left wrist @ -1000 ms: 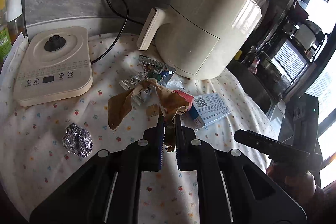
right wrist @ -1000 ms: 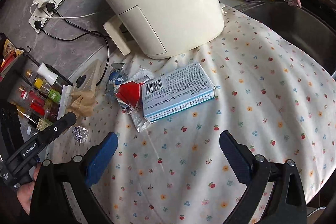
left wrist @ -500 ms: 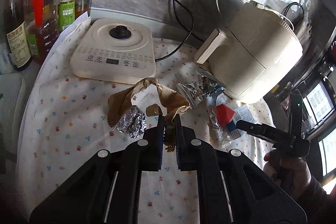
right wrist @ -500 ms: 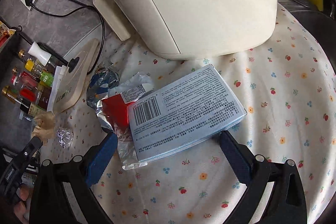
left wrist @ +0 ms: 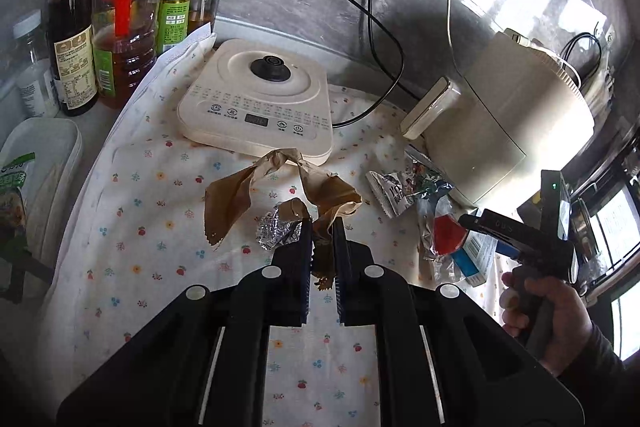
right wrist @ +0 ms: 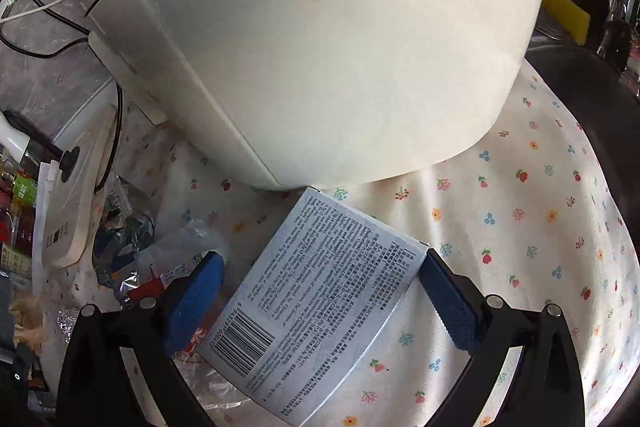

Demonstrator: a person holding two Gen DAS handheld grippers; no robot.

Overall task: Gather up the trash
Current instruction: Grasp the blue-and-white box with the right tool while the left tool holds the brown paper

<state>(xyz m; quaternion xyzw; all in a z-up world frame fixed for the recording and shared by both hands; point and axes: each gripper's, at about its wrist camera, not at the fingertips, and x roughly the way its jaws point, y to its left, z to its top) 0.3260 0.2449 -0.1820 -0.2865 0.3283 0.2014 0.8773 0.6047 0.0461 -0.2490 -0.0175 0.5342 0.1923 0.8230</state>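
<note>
My left gripper (left wrist: 322, 227) is shut on a crumpled brown paper scrap (left wrist: 280, 187) and holds it above the flowered cloth. A foil ball (left wrist: 276, 229) lies just beneath it. Foil snack wrappers (left wrist: 404, 187) and a red-and-clear wrapper (left wrist: 444, 233) lie to the right. My right gripper (right wrist: 320, 287) is open, its blue pads on either side of a pale blue printed box (right wrist: 320, 307) lying flat on the cloth; the right gripper also shows in the left wrist view (left wrist: 516, 231), over the box (left wrist: 472, 259).
A cream air fryer (right wrist: 320, 39) stands right behind the box. A cream kettle base (left wrist: 260, 107) sits at the back, with cables behind it. Oil and sauce bottles (left wrist: 120, 11) stand at the back left. A dark sink (right wrist: 592, 107) lies to the right.
My left gripper has carried the brown paper left and away from the trash pile, over the foil ball. My right gripper has moved down and forward until its open fingers straddle the box.
</note>
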